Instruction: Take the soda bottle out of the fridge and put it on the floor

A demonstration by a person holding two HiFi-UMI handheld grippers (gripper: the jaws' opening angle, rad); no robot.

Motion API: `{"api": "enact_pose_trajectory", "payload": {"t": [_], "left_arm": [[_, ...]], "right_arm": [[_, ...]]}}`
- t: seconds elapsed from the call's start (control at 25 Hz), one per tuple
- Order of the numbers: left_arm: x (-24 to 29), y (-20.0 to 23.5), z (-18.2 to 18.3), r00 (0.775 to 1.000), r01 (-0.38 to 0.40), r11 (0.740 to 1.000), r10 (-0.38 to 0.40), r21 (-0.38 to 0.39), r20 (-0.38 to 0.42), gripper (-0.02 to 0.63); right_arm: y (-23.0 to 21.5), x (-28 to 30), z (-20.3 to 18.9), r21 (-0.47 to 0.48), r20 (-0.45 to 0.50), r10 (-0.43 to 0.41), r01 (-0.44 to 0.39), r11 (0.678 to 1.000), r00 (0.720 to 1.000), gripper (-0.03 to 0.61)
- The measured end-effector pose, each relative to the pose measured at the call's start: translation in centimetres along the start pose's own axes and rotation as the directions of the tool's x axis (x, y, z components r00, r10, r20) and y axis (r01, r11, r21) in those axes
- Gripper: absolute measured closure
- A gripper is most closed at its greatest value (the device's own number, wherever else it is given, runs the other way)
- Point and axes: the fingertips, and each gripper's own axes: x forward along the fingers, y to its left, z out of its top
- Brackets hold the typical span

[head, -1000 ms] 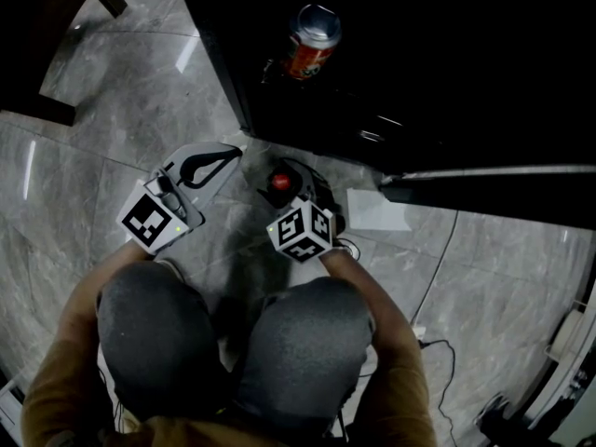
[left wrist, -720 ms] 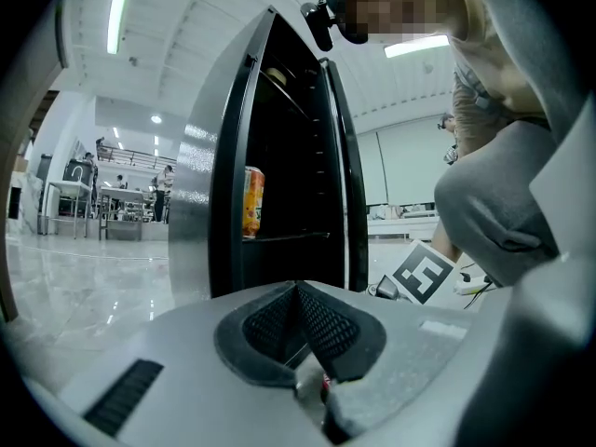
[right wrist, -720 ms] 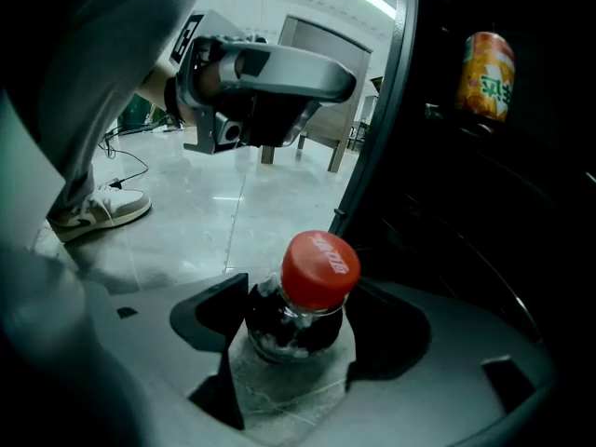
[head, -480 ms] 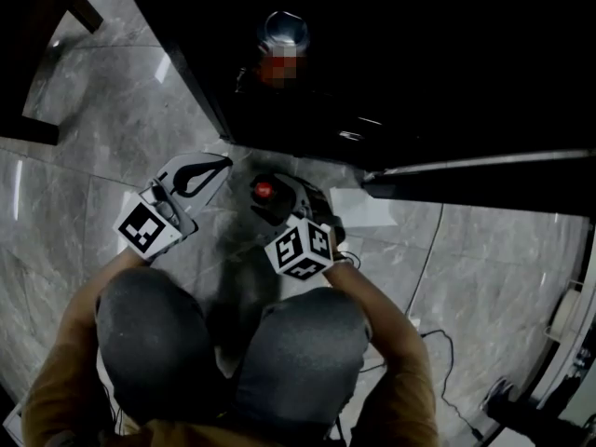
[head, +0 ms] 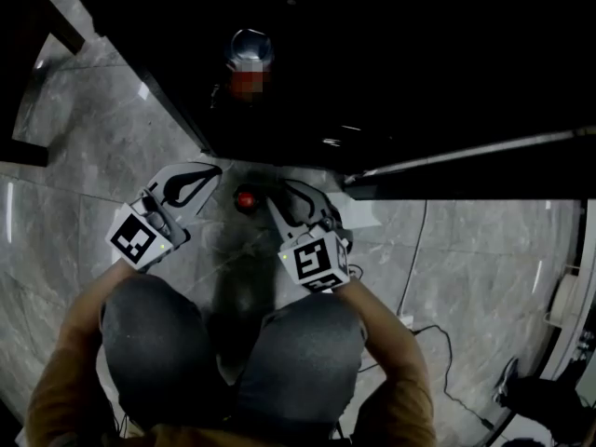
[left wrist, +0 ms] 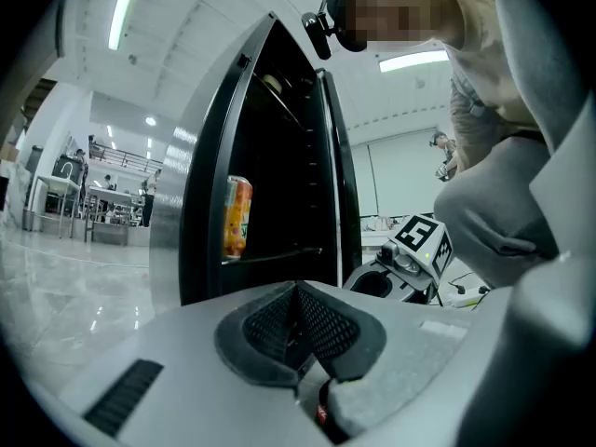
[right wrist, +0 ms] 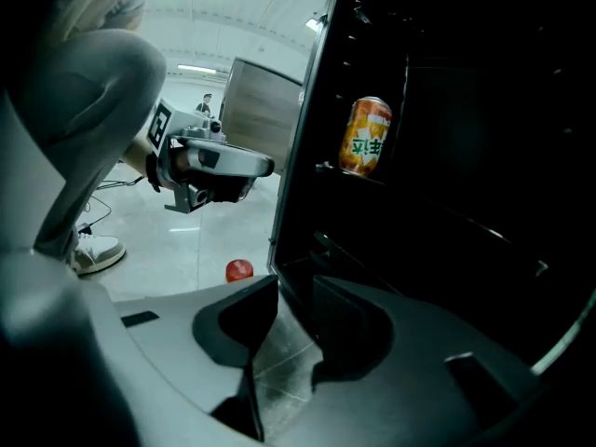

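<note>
The soda bottle shows mainly as its red cap (head: 246, 199); it stands on the grey floor in front of the open black fridge (head: 372, 73), with its dark body hard to make out. The same cap (right wrist: 238, 270) peeks over my right gripper's left jaw. My right gripper (head: 287, 194) is raised just right of the bottle and apart from it. Its jaws (right wrist: 293, 291) have just been closing; a gap remains and only floor shows between them. My left gripper (head: 214, 169) hangs left of the bottle with its pads (left wrist: 298, 291) pressed together, holding nothing.
An orange can (right wrist: 365, 136) stands on a fridge shelf, also seen as the can (left wrist: 237, 216). The open fridge door (head: 466, 161) juts out on the right. A cable (head: 419, 277) trails over the floor at right. Dark furniture (head: 28, 147) stands at far left.
My right gripper has let go of the bottle, lifted and drawn back to its right with narrower jaws. The bottle stays standing on the floor. The left gripper has barely shifted.
</note>
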Motion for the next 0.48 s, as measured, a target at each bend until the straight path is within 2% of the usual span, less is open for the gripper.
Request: {"api": "enact_pose_trajectory", "payload": {"t": [0.16,0.36,0.48], "left_arm": [[0.3,0.4,2.4,0.999,0.006,1.000,-0.007,0.018,0.048,0.620],[0.4,-0.6,4.3,0.996,0.043,0.997,-0.048,0.066,0.072,0.620],[0.1,-0.9,4.8,0.996,0.066,0.993,-0.073,0.101,0.060,0.620]], "right_arm": [[-2.0,-0.3,2.3,0.030,0.035,-0.037,0.036,0.999,0.999,0.551],[-3.0,0.2,5.2,0.080,0.072,-0.024,0.018,0.997,0.997,0.565],[-3.3,0.6,6.4,0.056,0.083,-0.026,0.021,0.998,0.996,0.571]]}}
